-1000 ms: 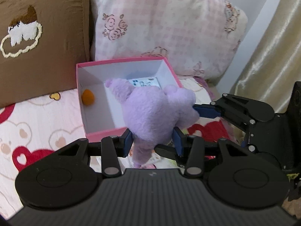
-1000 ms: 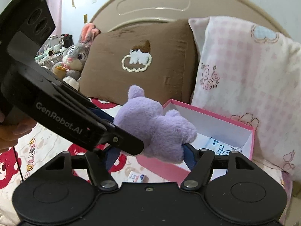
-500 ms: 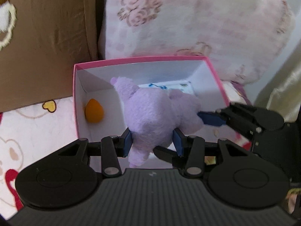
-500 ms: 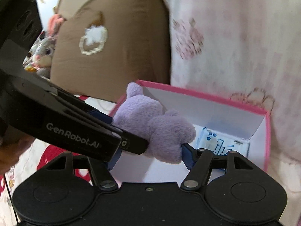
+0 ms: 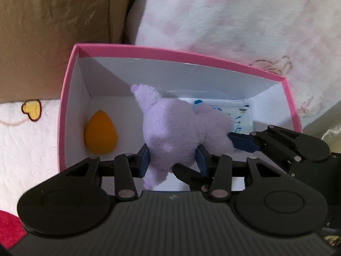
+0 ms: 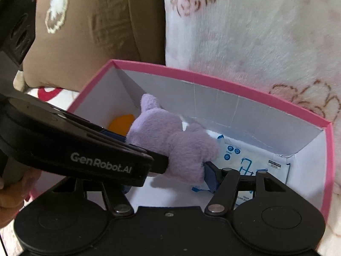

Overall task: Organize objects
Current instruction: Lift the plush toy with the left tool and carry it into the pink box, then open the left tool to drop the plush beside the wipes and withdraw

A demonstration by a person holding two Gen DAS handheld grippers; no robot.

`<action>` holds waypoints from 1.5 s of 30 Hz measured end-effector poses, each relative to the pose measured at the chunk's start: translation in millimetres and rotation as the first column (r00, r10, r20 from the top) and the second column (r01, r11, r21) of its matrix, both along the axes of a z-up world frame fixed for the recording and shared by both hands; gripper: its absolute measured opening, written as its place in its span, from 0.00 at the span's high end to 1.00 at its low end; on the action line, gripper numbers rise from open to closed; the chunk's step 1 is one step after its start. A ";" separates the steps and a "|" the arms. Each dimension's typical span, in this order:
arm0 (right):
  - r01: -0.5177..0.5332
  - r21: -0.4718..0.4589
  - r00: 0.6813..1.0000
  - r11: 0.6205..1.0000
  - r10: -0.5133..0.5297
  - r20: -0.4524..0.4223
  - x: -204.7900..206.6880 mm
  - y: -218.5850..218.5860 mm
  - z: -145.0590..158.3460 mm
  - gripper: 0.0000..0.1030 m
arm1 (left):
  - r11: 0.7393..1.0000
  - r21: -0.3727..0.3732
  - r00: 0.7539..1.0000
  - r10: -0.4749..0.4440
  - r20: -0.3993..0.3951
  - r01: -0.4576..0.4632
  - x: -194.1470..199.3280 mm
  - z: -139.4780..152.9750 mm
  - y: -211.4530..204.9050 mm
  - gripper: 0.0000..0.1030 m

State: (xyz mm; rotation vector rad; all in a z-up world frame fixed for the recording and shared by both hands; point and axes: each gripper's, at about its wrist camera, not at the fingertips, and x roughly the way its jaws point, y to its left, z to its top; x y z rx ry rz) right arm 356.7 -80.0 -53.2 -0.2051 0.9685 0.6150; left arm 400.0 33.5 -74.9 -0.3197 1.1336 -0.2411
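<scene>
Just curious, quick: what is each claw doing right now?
Left gripper: closed on the purple plush toy.
Right gripper: gripping the same toy, jaws just closing further.

Soft plush toy, card box, matt plastic grippers.
purple plush toy (image 5: 170, 128): short fuzzy pile, matt. pink box (image 5: 66, 106): smooth cardboard, pink matt outside, plain white inside. orange sponge (image 5: 100, 135): smooth, matt, foam-like. Packet (image 6: 251, 162) on box floor: white, blue print, slight sheen, looks like plastic film. left gripper (image 5: 172, 160) and right gripper (image 6: 168, 178): black matt plastic, ribbed body, blue pads, small shiny metal pins. brown pillow (image 6: 96, 32): creased woven cloth. pink floral pillow (image 5: 245, 21): fleecy, fuzzy nap.
</scene>
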 end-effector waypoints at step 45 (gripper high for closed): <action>-0.045 0.057 0.984 0.997 0.034 0.177 -173.6 -86.5 144.1 0.31 | 0.972 0.181 0.979 -0.172 0.105 0.152 -173.8 156.1 -23.0 0.40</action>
